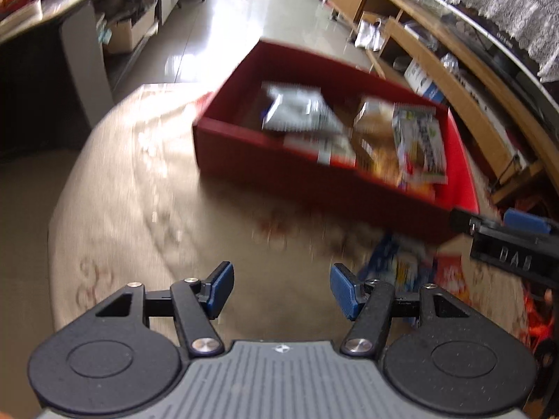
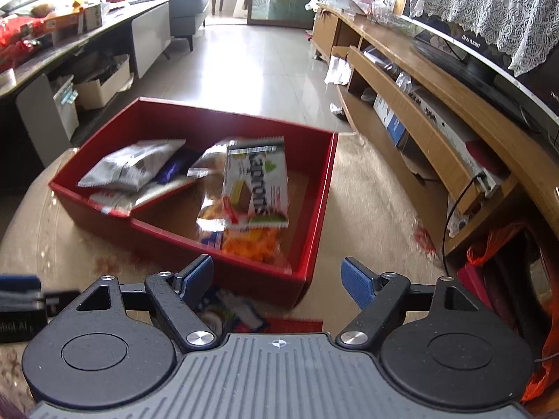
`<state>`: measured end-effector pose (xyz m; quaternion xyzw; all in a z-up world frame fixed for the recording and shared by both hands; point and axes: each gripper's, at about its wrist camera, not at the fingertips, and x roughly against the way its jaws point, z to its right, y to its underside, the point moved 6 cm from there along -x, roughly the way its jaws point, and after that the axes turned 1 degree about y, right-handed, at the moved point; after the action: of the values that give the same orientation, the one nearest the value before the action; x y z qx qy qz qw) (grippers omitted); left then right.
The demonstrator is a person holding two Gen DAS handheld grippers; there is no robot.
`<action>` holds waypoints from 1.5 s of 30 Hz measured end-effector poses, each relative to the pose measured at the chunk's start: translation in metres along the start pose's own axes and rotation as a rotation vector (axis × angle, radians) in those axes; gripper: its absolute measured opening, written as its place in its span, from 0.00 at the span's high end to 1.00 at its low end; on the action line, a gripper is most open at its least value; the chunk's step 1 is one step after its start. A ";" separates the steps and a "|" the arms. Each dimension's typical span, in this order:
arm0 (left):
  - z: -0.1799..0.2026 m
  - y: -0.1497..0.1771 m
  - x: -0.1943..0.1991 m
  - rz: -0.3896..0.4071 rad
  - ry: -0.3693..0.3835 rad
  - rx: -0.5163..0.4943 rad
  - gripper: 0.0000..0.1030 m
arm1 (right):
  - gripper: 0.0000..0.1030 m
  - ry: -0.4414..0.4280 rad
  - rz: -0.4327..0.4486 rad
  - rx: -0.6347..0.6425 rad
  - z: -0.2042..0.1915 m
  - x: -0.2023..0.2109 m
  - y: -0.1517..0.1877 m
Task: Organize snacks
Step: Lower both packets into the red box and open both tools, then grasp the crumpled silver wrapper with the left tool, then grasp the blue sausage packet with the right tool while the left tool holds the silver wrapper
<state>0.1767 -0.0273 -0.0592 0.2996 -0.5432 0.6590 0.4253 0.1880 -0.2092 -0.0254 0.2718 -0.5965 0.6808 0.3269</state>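
Right gripper (image 2: 277, 279), left gripper (image 1: 281, 288) — both agape, empty; red cardboard box (image 2: 316, 209) ahead collects packets, blue-white snack packet (image 2: 227, 310) beneath right awaiting pickup.

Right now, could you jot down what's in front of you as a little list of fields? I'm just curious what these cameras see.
container: red box, open top, on a beige table
inside box: grey packet, white-green wafer packet, orange snack bag, others
outside box: blue-white packet on the table beside the near wall
left gripper: open, nothing between the fingers
right gripper: open, nothing gripped
surroundings: wooden shelf unit, tiled floor
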 end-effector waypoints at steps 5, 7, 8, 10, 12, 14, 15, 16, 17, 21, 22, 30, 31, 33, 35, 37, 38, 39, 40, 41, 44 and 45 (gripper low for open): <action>-0.005 0.034 0.003 -0.049 -0.005 0.005 0.45 | 0.18 -0.035 -0.022 0.001 -0.005 0.008 0.015; -0.007 0.047 0.005 -0.069 -0.003 0.013 0.45 | 0.18 -0.039 -0.023 0.013 -0.008 0.013 0.020; -0.007 0.053 0.005 -0.079 -0.002 0.015 0.45 | 0.18 -0.042 -0.023 0.015 -0.009 0.015 0.022; -0.005 0.065 0.006 -0.097 -0.001 0.014 0.45 | 0.18 -0.052 -0.024 0.012 -0.010 0.019 0.027; -0.003 0.076 0.004 -0.115 -0.005 0.006 0.44 | 0.17 -0.066 -0.028 0.003 -0.010 0.023 0.031; -0.003 0.085 0.001 -0.133 -0.017 0.004 0.44 | 0.17 -0.075 -0.031 -0.003 -0.010 0.026 0.035; -0.002 0.089 -0.001 -0.137 -0.025 0.004 0.44 | 0.17 -0.075 -0.031 -0.003 -0.009 0.027 0.037; -0.002 0.091 -0.002 -0.137 -0.035 -0.001 0.44 | 0.17 -0.076 -0.033 -0.001 -0.009 0.028 0.039; -0.001 0.092 -0.002 -0.131 -0.039 -0.008 0.43 | 0.17 -0.077 -0.034 -0.002 -0.009 0.029 0.040; -0.001 0.095 0.000 -0.116 -0.050 0.007 0.39 | 0.17 -0.094 -0.041 0.000 -0.010 0.030 0.043; -0.001 0.095 0.001 -0.116 -0.049 0.013 0.38 | 0.17 -0.095 -0.041 0.001 -0.010 0.030 0.044; 0.012 0.100 -0.005 -0.072 -0.146 -0.072 0.43 | 0.17 -0.118 -0.080 -0.030 -0.010 0.020 0.045; 0.012 0.100 -0.004 -0.066 -0.160 -0.090 0.51 | 0.17 -0.117 -0.078 -0.028 -0.011 0.020 0.044; 0.009 0.098 -0.003 -0.071 -0.140 -0.078 0.51 | 0.17 -0.120 -0.074 -0.030 -0.011 0.020 0.042; 0.004 0.096 -0.002 -0.077 -0.120 -0.056 0.52 | 0.17 -0.122 -0.075 -0.036 -0.010 0.018 0.039; -0.002 0.095 0.000 -0.083 -0.112 -0.039 0.52 | 0.17 -0.127 -0.084 -0.053 -0.010 0.014 0.037; -0.005 0.094 0.002 -0.083 -0.107 -0.032 0.52 | 0.17 -0.135 -0.090 -0.069 -0.009 0.012 0.036; -0.008 0.093 0.003 -0.081 -0.102 -0.026 0.52 | 0.17 -0.145 -0.097 -0.084 -0.010 0.010 0.035; -0.010 0.093 0.005 -0.080 -0.096 -0.020 0.52 | 0.17 -0.158 -0.108 -0.096 -0.011 0.007 0.035; -0.011 0.092 0.006 -0.080 -0.088 -0.016 0.52 | 0.17 -0.169 -0.117 -0.102 -0.014 0.005 0.035; -0.012 0.091 0.006 -0.091 -0.063 -0.011 0.52 | 0.17 -0.179 -0.152 -0.106 -0.023 -0.006 0.037; -0.012 0.091 0.007 -0.096 -0.055 -0.011 0.52 | 0.17 -0.177 -0.158 -0.103 -0.027 -0.009 0.036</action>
<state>0.0935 -0.0181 -0.0986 0.3413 -0.5431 0.6264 0.4429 0.1663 -0.1866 -0.0587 0.3598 -0.6340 0.5946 0.3391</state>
